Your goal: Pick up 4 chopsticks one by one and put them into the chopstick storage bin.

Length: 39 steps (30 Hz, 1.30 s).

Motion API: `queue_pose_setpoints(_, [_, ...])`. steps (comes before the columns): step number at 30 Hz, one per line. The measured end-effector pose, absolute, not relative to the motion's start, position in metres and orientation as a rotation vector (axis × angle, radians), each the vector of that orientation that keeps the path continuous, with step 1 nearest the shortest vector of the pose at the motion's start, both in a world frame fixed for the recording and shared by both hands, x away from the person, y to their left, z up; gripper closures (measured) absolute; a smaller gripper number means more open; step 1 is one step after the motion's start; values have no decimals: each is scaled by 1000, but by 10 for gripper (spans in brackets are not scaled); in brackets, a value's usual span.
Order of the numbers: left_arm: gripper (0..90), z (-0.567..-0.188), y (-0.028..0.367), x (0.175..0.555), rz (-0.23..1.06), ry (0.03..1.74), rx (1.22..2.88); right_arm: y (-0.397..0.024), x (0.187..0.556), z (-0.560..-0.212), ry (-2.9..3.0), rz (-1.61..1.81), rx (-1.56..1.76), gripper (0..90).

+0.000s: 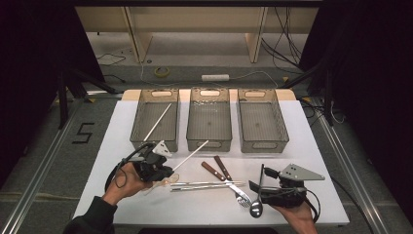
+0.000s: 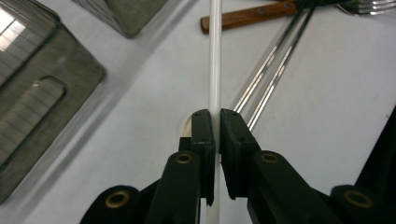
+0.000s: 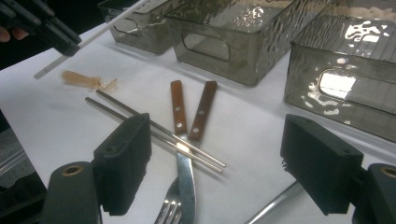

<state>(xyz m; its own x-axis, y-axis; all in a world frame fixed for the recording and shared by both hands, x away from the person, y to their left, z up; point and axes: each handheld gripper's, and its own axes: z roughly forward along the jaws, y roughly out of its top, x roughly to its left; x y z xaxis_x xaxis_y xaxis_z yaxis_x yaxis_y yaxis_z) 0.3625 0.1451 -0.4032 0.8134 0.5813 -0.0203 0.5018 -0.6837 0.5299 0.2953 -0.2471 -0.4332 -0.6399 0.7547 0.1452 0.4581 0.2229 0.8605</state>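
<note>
Nearest you, your right gripper point(image 1: 256, 187) rests at the near right of the table point(image 1: 311, 161) with its jaws spread wide and nothing between them; one spoon point(image 1: 256, 207) lies just beside it. Your left gripper point(image 1: 168, 171), at the near left, is clamped tight on one white chopstick point(image 1: 191, 155), which sticks out toward the trays and is lifted clear of the table.

Between your two hands lies the rest of the cutlery: two metal chopsticks point(image 1: 204, 185) side by side, two wooden-handled pieces point(image 1: 217, 168) crossing them, one of them a fork point(image 1: 241, 198) with its tines toward you, and one pale wooden spoon point(image 3: 88, 80) just under your left gripper.

Farther off stand three grey trays in a row: the left tray point(image 1: 139, 127) holds one more white chopstick point(image 1: 157, 122) lying slantwise, while the middle tray point(image 1: 209, 119) and right tray point(image 1: 260, 121) show nothing inside.
</note>
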Motion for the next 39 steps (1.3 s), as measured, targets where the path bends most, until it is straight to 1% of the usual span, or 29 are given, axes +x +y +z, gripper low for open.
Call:
queue_pose_setpoints(14, [842, -375, 162, 388, 309, 899, 2332, -246, 296, -434, 2201, 1379, 1138, 257])
queue_pose_setpoints(23, [842, -368, 170, 408, 352, 965, 2272, -247, 295, -434, 2199, 1383, 1140, 257])
queue_pose_setpoints(30, [842, -358, 179, 425, 414, 1009, 2214, -247, 296, -435, 2201, 1381, 1143, 257])
queue_pose_setpoints(39, [842, -346, 188, 448, 449, 1067, 2166, -248, 296, -435, 2198, 1384, 1146, 257])
